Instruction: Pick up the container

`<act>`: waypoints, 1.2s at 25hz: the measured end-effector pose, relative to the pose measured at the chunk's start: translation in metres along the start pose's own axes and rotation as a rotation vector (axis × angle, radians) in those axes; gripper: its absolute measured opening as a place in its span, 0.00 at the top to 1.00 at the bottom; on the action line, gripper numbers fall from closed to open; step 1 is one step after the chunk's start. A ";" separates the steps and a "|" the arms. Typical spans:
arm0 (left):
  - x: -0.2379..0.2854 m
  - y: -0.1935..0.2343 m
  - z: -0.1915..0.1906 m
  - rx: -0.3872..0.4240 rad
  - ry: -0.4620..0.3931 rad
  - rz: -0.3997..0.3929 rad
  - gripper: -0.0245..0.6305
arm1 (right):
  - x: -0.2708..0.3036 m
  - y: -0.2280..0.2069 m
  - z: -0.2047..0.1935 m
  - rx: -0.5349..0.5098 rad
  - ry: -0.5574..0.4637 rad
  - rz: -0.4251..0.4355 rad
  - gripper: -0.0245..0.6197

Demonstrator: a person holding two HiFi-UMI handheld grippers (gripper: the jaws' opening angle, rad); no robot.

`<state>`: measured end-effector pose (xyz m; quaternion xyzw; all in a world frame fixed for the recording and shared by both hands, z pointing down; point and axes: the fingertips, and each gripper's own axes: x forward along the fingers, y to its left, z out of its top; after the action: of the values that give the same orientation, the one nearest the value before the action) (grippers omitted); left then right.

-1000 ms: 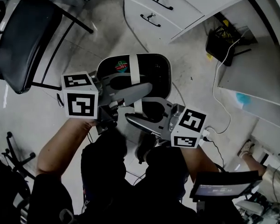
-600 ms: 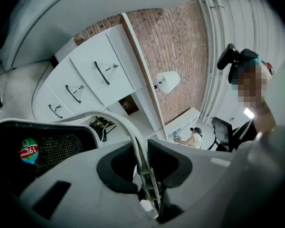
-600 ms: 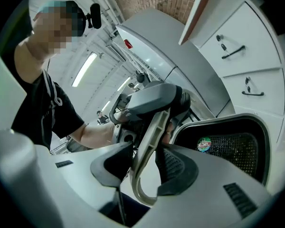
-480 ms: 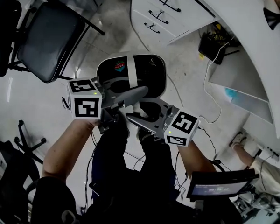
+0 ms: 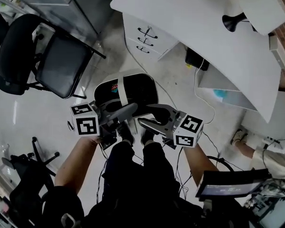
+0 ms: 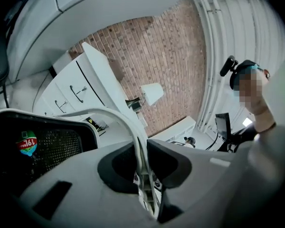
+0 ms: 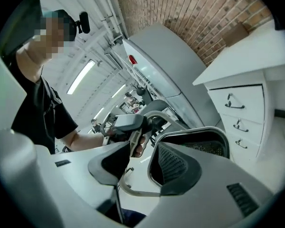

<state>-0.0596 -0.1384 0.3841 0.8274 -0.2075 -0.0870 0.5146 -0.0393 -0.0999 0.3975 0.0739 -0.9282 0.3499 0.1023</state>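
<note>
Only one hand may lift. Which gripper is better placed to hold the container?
Left. The left gripper, its jaws just now closing, pinches the container's white handle. The right gripper's jaws have just been opening: they stand apart, a thin white edge loose between them.

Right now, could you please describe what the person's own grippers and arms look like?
Both the left gripper and right gripper have pale grey curved fingers with black pads. Each carries a white cube printed with black square markers. The person wears a black short-sleeved shirt.
</note>
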 end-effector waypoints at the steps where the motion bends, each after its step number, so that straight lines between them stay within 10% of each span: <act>1: -0.002 -0.018 -0.001 0.000 0.004 -0.005 0.87 | -0.010 0.012 0.009 -0.011 -0.016 -0.021 0.70; 13: -0.020 -0.158 0.022 0.005 -0.026 -0.034 0.87 | -0.097 0.085 0.120 -0.125 -0.235 -0.216 0.70; 30: -0.030 -0.249 0.031 0.086 -0.045 -0.048 0.86 | -0.156 0.151 0.182 -0.230 -0.386 -0.398 0.89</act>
<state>-0.0343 -0.0548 0.1474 0.8512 -0.2027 -0.1087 0.4717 0.0549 -0.0988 0.1303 0.3075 -0.9313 0.1951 -0.0018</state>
